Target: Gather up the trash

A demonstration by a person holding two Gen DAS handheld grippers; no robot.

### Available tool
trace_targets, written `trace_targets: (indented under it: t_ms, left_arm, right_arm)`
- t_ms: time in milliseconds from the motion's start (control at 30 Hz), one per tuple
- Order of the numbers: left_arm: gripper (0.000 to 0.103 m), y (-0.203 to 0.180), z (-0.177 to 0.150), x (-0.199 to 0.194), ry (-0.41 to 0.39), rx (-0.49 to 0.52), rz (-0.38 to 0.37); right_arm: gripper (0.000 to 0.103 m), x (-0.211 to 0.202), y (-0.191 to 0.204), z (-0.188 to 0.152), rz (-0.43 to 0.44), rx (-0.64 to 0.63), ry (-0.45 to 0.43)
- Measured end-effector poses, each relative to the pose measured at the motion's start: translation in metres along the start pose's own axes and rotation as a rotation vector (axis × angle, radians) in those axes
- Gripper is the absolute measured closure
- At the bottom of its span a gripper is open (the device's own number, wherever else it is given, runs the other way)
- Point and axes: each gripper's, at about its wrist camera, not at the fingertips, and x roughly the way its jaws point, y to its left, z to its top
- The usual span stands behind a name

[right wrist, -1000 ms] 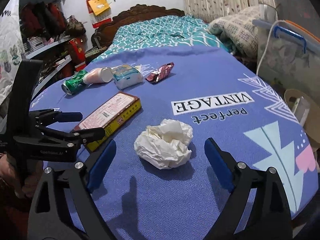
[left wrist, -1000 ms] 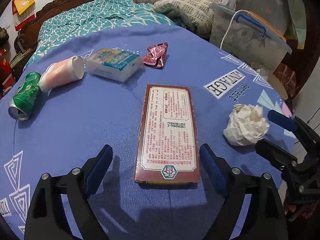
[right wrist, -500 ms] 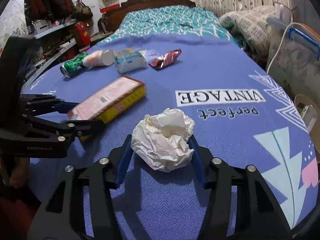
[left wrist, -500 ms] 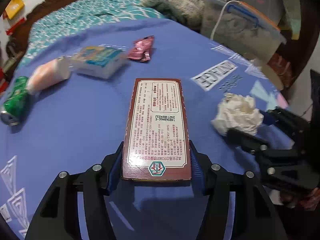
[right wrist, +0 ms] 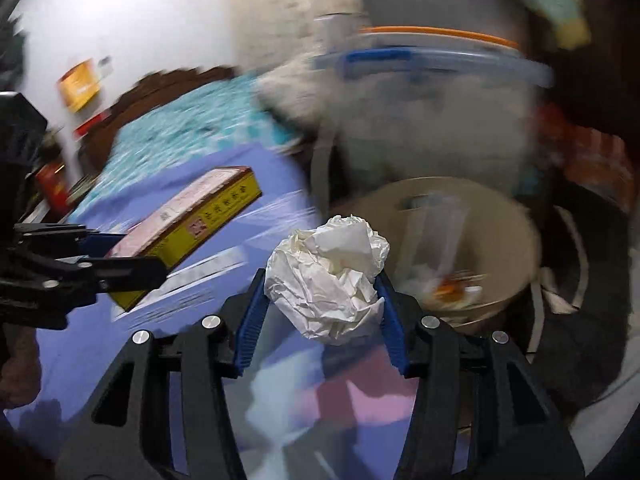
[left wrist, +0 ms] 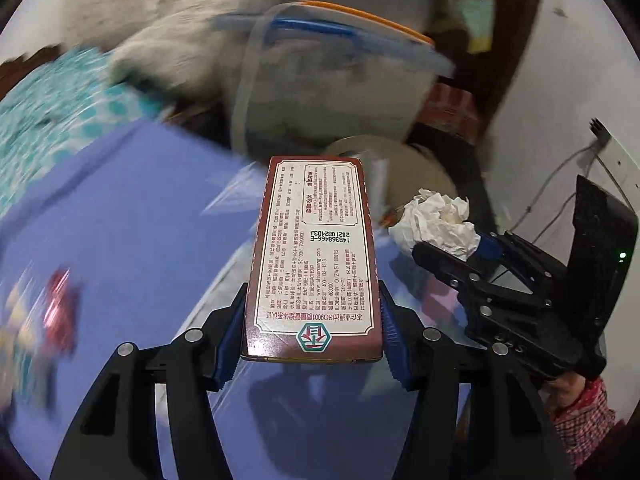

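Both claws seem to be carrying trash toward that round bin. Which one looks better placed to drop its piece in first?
Probably the right claw. Its crumpled paper already hangs beside the tan bin, while the left claw holds its box farther back over the blue cloth.

On the flat maroon-bordered cardboard box [left wrist: 314,256], "ISO9001", "400-133-1313" and the code "1483688466-E 20210824D3J" are printed; remaining print is unreadable.
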Motion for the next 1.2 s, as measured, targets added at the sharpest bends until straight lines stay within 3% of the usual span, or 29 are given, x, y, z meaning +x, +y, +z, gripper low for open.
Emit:
trace_targets:
  t_ms: [100,133,167,200,233,267,367,433,533,733,967,1200]
  left_arm:
    - [0.047,-0.024,0.038,0.038,0.024,0.055,-0.048]
    - [0.046,-0.034,0.051,0.053,0.038,0.077,-0.066]
    - [0.042,-0.041,0.06,0.068,0.053,0.1,-0.07]
    - [0.021,-0.046,0.066,0.079,0.062,0.117,-0.051]
    - [0.012,-0.048,0.071,0.087,0.062,0.125,-0.012]
    - [0.012,-0.049,0.075,0.097,0.053,0.126,0.042]
    - [0.013,-0.039,0.072,0.093,0.046,0.096,0.044]
    - [0.012,-0.023,0.061,0.072,0.002,0.066,0.031]
    - [0.012,0.005,0.024,0.033,-0.059,0.015,0.079]
    - [0.012,0.056,-0.051,-0.022,-0.073,-0.096,0.211]
    - [0.012,0.108,-0.131,-0.085,-0.106,-0.221,0.346]
    - [0.011,0.145,-0.184,-0.141,-0.181,-0.322,0.452]
  right_arm:
    - [0.045,0.019,-0.043,0.01,-0.067,0.062,0.014]
    - [0.039,0.027,-0.052,0.014,-0.085,0.072,0.021]
    - [0.025,0.035,-0.06,0.016,-0.115,0.08,0.023]
    - [0.018,0.042,-0.066,0.018,-0.137,0.089,0.025]
    - [0.016,0.046,-0.07,0.018,-0.148,0.104,0.018]
    - [0.016,0.046,-0.072,0.017,-0.154,0.121,0.008]
    - [0.016,0.033,-0.069,0.013,-0.149,0.162,-0.025]
    - [0.016,0.014,-0.05,0.007,-0.11,0.195,-0.065]
    - [0.016,-0.011,-0.015,-0.008,-0.045,0.223,-0.088]
    - [0.016,-0.039,0.068,-0.048,0.027,0.284,-0.095]
    - [0.011,-0.033,0.141,-0.069,0.104,0.264,-0.023]
    - [0.008,-0.03,0.193,-0.072,0.154,0.218,0.025]
